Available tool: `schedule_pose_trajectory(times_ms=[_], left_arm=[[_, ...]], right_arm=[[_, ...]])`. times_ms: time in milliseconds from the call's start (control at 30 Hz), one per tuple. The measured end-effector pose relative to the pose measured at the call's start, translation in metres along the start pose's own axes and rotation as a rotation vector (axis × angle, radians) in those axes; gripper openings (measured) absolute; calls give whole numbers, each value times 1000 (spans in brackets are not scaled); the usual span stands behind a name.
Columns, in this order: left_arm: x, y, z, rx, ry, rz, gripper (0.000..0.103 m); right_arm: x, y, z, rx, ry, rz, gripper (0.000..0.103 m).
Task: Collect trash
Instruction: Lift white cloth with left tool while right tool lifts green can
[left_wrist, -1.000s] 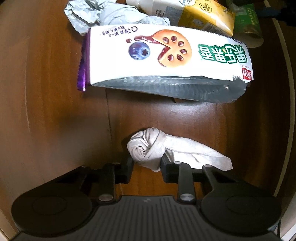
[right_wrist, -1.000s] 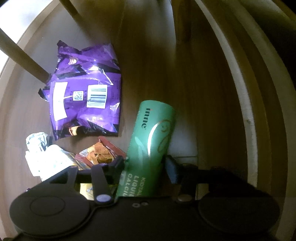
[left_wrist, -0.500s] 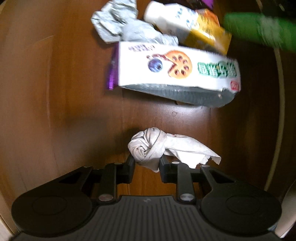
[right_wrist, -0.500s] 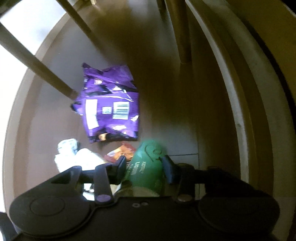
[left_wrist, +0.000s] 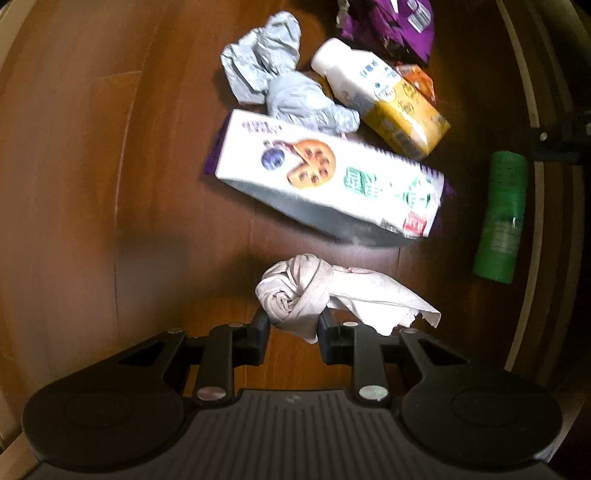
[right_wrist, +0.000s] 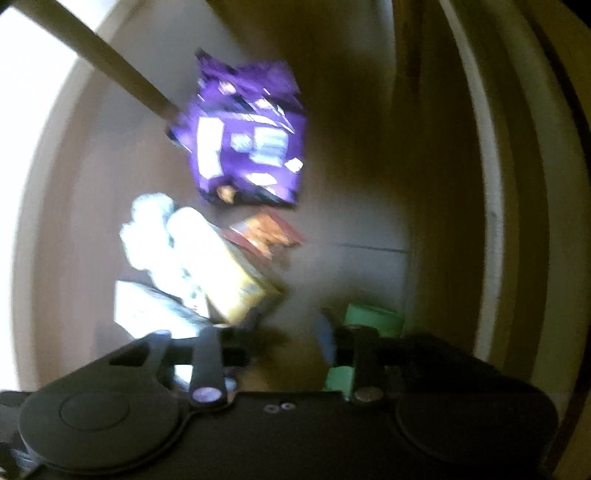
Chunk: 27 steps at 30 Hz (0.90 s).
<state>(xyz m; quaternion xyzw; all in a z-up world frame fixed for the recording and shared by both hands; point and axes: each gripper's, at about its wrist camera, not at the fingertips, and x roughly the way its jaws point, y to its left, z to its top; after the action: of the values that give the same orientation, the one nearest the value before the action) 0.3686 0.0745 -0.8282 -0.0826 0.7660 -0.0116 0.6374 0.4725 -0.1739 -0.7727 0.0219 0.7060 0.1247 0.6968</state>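
Note:
My left gripper (left_wrist: 291, 321) is shut on a crumpled white tissue (left_wrist: 295, 291) and holds it above the brown wooden floor. Beyond it lies a white snack box (left_wrist: 325, 177) with a purple side. A green tube (left_wrist: 500, 218) lies on the floor at the right. In the blurred right wrist view the same green tube (right_wrist: 373, 317) shows behind and outside the right finger. My right gripper (right_wrist: 288, 326) has its jaws opening, with only floor between them.
Past the box lie crumpled grey paper (left_wrist: 273, 81), a white and yellow bottle (left_wrist: 384, 107), an orange wrapper (right_wrist: 266, 232) and a purple bag (right_wrist: 247, 147). A wooden furniture leg (right_wrist: 110, 70) slants at upper left. A pale curved edge (left_wrist: 524, 258) bounds the floor on the right.
Both grippers rose, and the litter looks smaller. The left kept hold of the tissue. The green tube, gripped by the right before, is out of its jaws and off to their right.

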Motion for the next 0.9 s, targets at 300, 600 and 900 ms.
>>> schedule_pose_trajectory(times_ms=[300,600,900], left_arm=[[23,-18,-4,109,48,15,26],[36,-28,-9,166,70,17,26],[40,-26,-8,179,69,5,26]], right_arm=[[41,-42,-39,68,58,-164,66],[66,-61,-68,105,93,-154,51],[55,-45,-64,31,50,-133,33]])
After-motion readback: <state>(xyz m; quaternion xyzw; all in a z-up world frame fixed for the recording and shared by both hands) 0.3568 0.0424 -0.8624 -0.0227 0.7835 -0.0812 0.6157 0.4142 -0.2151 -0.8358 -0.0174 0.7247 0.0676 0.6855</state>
